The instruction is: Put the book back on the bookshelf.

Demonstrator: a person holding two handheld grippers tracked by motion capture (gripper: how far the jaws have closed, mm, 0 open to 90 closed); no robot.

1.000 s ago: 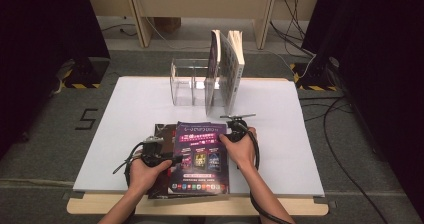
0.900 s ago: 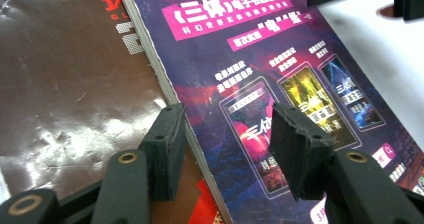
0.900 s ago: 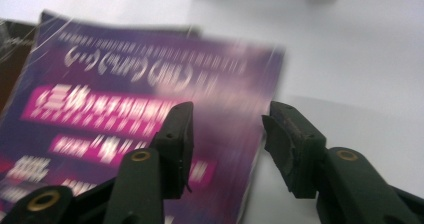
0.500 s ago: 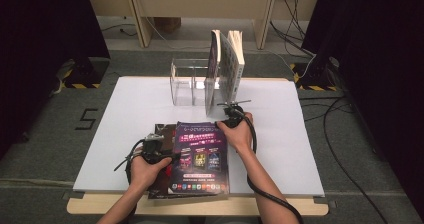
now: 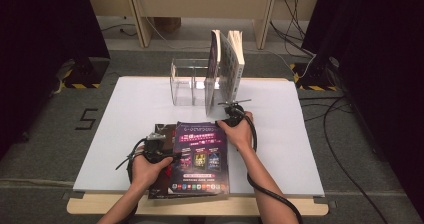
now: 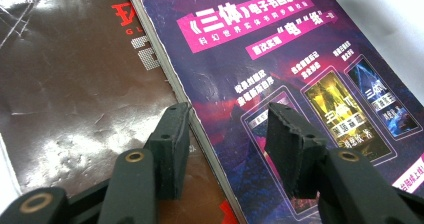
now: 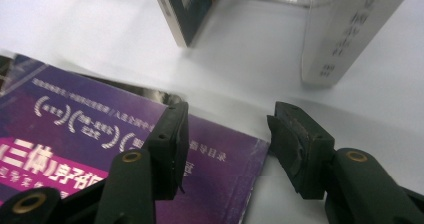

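A purple magazine (image 5: pixel 200 154) lies flat on a dark brown book (image 5: pixel 162 130) at the table's front. My left gripper (image 5: pixel 174 156) is at the magazine's left edge. In the left gripper view its jaws (image 6: pixel 227 134) straddle that edge, one over the brown book (image 6: pixel 75 84) and one over the purple cover (image 6: pixel 280 59). They have just closed a little, and no pad presses. My right gripper (image 5: pixel 228 118) is at the magazine's far right corner. Its jaws (image 7: pixel 227 129) have just been opening and stand wide over that corner (image 7: pixel 75 134) and the bare table.
At the back of the white tabletop (image 5: pixel 130 114) stands a clear acrylic holder (image 5: pixel 182 81). A dark book (image 5: pixel 214 64) and a pale book (image 5: pixel 234 64) stand upright at its right end, just beyond my right gripper. Cables lie on the floor at the right.
My right hand has slid along the magazine's right edge toward the holder, reaching the far corner, and its jaws have spread. The left hand has kept its place.
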